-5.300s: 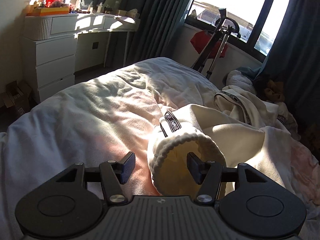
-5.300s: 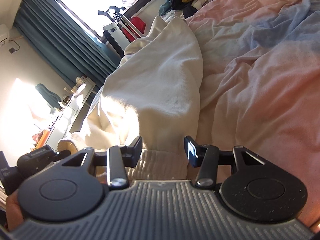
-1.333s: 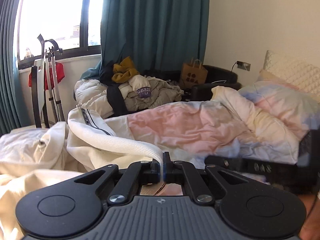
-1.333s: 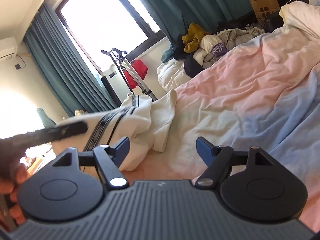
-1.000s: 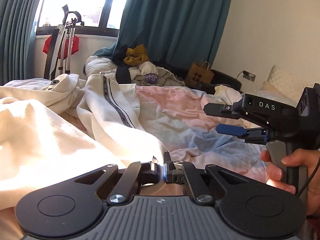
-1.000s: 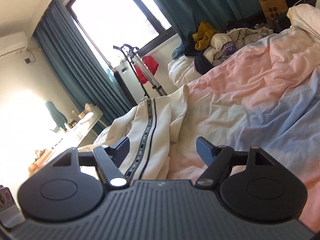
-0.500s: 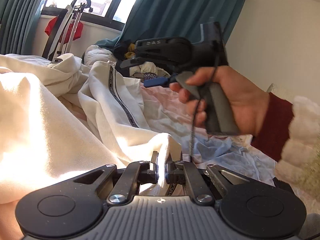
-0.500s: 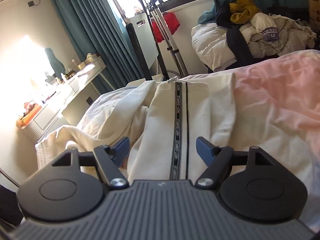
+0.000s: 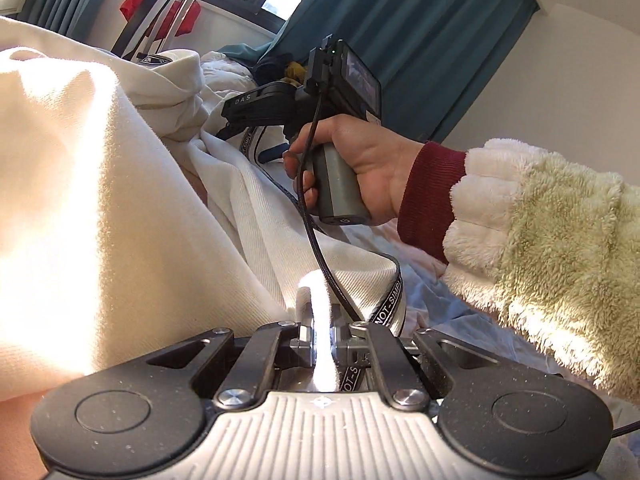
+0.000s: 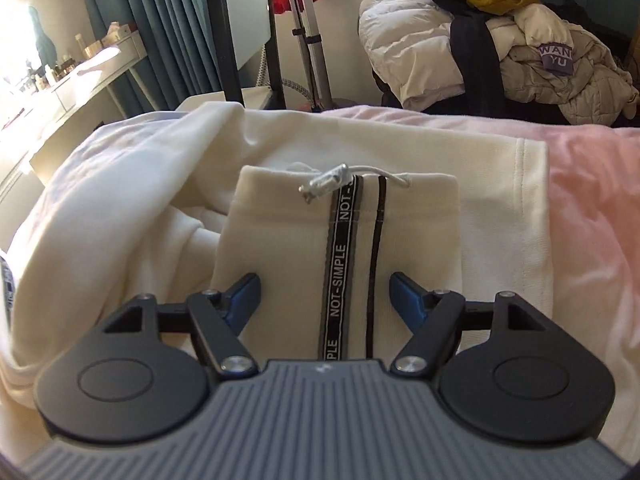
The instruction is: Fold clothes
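**One cream garment on the bed, two grippers at work on it**

One cream garment (image 10: 340,240) lies spread and bunched on the bed (image 10: 592,208), which has a pink cover. A folded part on top shows two dark lines running lengthwise: one wide tape printed NOT-SIMPLE (image 10: 340,276) and one thin stripe beside it. One white drawstring with a silvery tip (image 10: 326,184) rests at the far edge of that folded part.

The left gripper (image 9: 323,344) has its fingers (image 9: 304,336) closed tight on a fold of the cream fabric, which stands up between them; a loop of the printed tape hangs just to the right of the pinch. The right gripper (image 10: 323,294) has its two blue-tipped fingers (image 10: 242,296) spread wide, one on each side of the two dark lines, just above the folded part; whether they touch the cloth cannot be told. They hold nothing.

In the left wrist view the person's right hand (image 9: 360,160) grips the handle of that gripper, with a black cable (image 9: 316,240) trailing from it across the garment.

Beyond the bed sits one pile of clothes (image 10: 500,40), with teal curtains (image 10: 160,32) and a white dressing table (image 10: 80,76) to the left.
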The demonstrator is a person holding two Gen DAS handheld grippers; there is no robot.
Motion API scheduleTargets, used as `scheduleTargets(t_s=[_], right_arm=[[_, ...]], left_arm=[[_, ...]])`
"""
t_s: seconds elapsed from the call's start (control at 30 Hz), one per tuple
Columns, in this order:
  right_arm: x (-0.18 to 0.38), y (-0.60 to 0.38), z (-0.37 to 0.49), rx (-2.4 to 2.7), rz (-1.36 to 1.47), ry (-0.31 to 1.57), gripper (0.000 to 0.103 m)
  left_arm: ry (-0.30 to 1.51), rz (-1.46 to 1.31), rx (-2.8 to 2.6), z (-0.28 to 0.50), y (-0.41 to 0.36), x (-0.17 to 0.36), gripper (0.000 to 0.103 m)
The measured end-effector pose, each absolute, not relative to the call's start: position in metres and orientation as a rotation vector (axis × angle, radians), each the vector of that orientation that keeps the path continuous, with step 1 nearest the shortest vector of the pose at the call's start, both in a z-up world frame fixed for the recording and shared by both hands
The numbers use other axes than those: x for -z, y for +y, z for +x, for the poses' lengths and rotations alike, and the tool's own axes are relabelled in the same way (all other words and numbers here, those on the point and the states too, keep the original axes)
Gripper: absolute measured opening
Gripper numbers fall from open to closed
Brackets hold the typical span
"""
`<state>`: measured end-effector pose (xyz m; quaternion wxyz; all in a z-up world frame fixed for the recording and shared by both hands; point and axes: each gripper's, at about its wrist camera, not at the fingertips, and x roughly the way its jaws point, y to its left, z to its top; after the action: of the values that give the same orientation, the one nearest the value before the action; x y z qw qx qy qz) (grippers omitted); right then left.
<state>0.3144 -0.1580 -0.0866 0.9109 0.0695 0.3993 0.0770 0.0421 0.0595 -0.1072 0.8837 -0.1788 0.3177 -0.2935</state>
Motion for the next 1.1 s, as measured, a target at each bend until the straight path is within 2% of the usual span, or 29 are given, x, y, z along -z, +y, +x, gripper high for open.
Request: scheduleTargets(t_s=[0.03, 0.07, 0.23, 0.57, 0.67, 0.9, 1.1], right_arm=[[0.089, -0.16, 0.314, -0.144, 0.154, 0.816, 0.053], [0.089, -0.162, 0.313, -0.126, 0.161, 0.814, 0.03], [0.068, -0.179, 0.295, -0.102, 0.186, 0.763, 0.016], [-0.035, -0.269, 0.189, 0.007, 0.303, 0.532, 0.015], [-0.045, -0.312, 0.142, 0.083, 0.38, 0.466, 0.015], [-0.012, -0.405, 0.029, 0.327, 0.577, 0.381, 0.015], [0.066, -0.462, -0.043, 0.478, 0.92, 0.441, 0.015]], left_arm=[[0.66, -0.374, 0.61, 0.042, 0.06, 0.108, 0.005], [0.657, -0.373, 0.609, 0.043, 0.06, 0.108, 0.005], [0.649, -0.361, 0.605, 0.041, 0.056, 0.105, 0.005], [0.598, -0.286, 0.609, 0.029, 0.044, 0.094, 0.005], [0.584, -0.254, 0.62, 0.026, 0.038, 0.09, 0.006], [0.59, -0.174, 0.645, 0.011, 0.017, 0.089, 0.008], [0.592, -0.104, 0.662, -0.001, 0.005, 0.095, 0.011]])
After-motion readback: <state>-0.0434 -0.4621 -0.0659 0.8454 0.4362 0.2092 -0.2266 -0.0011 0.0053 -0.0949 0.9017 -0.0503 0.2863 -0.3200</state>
